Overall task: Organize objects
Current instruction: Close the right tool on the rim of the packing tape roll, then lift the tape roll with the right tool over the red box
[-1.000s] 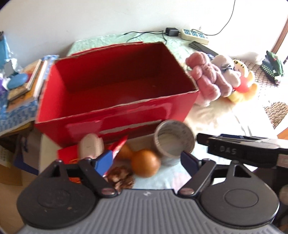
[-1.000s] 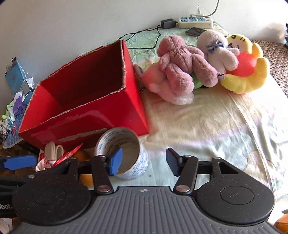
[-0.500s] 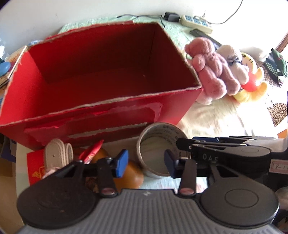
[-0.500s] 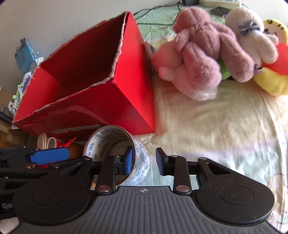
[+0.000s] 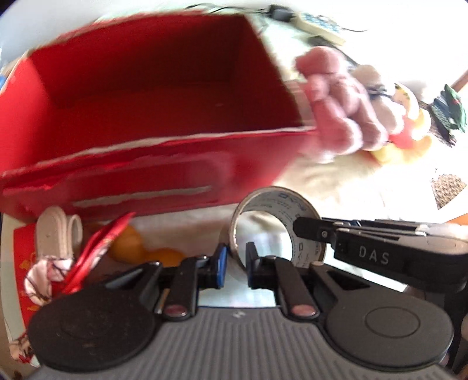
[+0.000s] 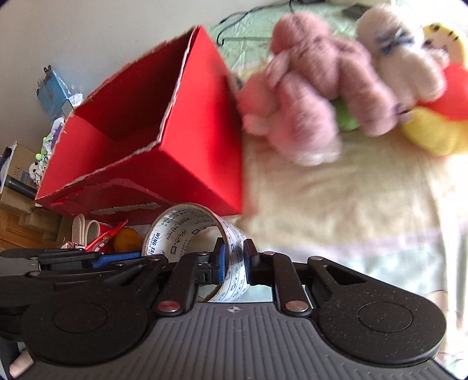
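A roll of printed packing tape (image 5: 280, 204) (image 6: 187, 225) stands on its edge on the bedsheet, just in front of the open red cardboard box (image 5: 146, 181) (image 6: 190, 169). My left gripper (image 5: 235, 263) (image 6: 140, 257) is shut on the roll's left wall. My right gripper (image 6: 234, 260) (image 5: 302, 231) is shut on the roll's right wall, one finger inside the ring and one outside. The red box looks empty inside.
Left of the tape lie two orange fruits (image 5: 128, 248), a red packet (image 5: 99, 242) and a white coiled item (image 5: 55, 231). Pink plush toys (image 6: 307, 96) (image 5: 336, 102) and a yellow one (image 6: 433, 131) sit right of the box. A power strip (image 5: 318, 24) lies behind.
Both grippers have moved forward and closed: the left from wide open onto the tape's left wall, the right onto its right wall. The red box now looks closer.
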